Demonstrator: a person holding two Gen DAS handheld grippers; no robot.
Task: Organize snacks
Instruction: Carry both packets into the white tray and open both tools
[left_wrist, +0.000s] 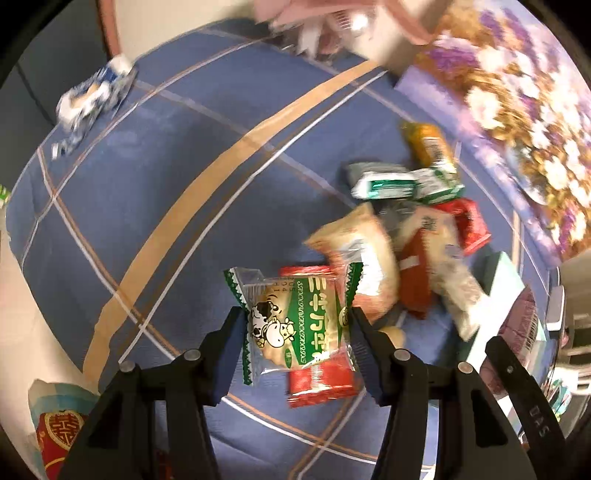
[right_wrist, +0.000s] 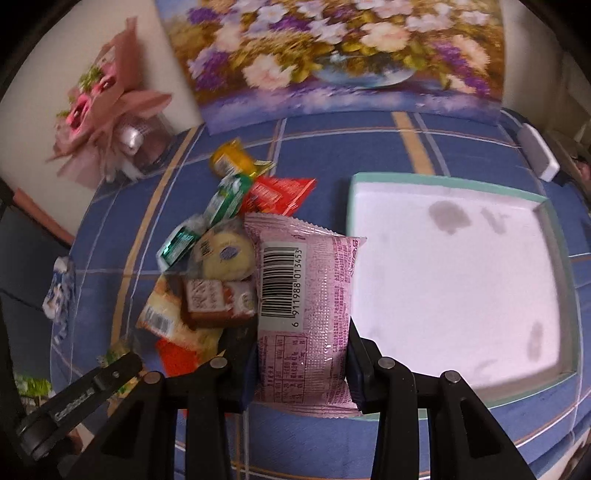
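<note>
1. Between the fingers of the left gripper (left_wrist: 297, 321), a clear-and-green cow-printed biscuit packet (left_wrist: 291, 325) is clamped by its crimped ends, above the blue checked tablecloth (left_wrist: 147, 184).
2. A pink foil snack pouch (right_wrist: 306, 314) is pinched by the right gripper (right_wrist: 301, 365) beside the shallow white teal-rimmed box (right_wrist: 561, 258), judged its destination.
3. Remaining mixed wrapped snacks (right_wrist: 221, 258) are left heaped on the cloth.

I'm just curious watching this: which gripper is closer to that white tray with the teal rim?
Right. The right gripper, shut on a pink packet, sits just beside the tray. The left gripper, holding a cow-print cracker packet, is beyond the snack pile.
</note>
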